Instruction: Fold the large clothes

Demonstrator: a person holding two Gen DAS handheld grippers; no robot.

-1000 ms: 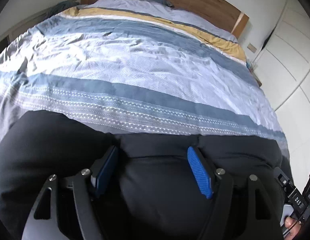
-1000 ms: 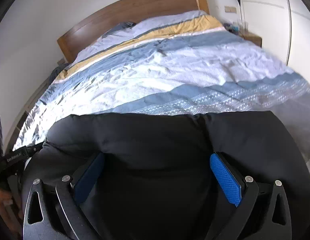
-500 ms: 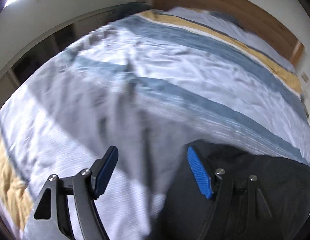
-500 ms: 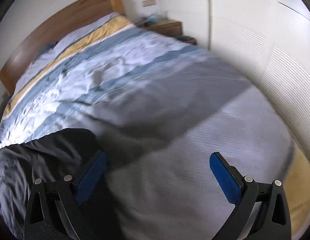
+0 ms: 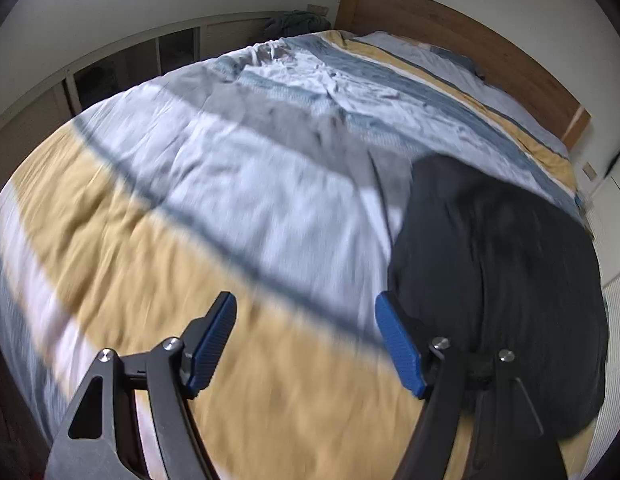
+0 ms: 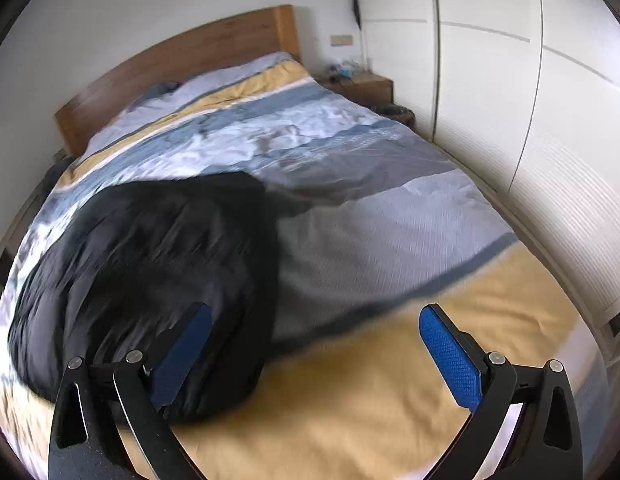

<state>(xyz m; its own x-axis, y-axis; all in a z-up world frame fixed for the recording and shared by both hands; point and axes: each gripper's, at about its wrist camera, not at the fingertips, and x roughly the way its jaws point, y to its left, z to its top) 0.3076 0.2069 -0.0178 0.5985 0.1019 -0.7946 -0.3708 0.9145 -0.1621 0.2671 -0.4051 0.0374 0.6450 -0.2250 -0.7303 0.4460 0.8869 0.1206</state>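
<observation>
The bulky black padded garment (image 5: 498,280) is lying folded on the striped bed duvet (image 5: 229,208), looking soft, puffy and springy. Both the left gripper (image 5: 305,340) and right gripper (image 6: 316,350) are hanging with fingers spread, grasping nothing; its outer edges are offering the best hold.

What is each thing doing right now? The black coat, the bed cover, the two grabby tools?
black garment: lying bunched on the bed, held by neither tool.
striped duvet: spread over the bed, wrinkled.
left tool: open, nothing between its pads.
right tool: open, nothing between its pads.
wardrobe doors: shut.
</observation>
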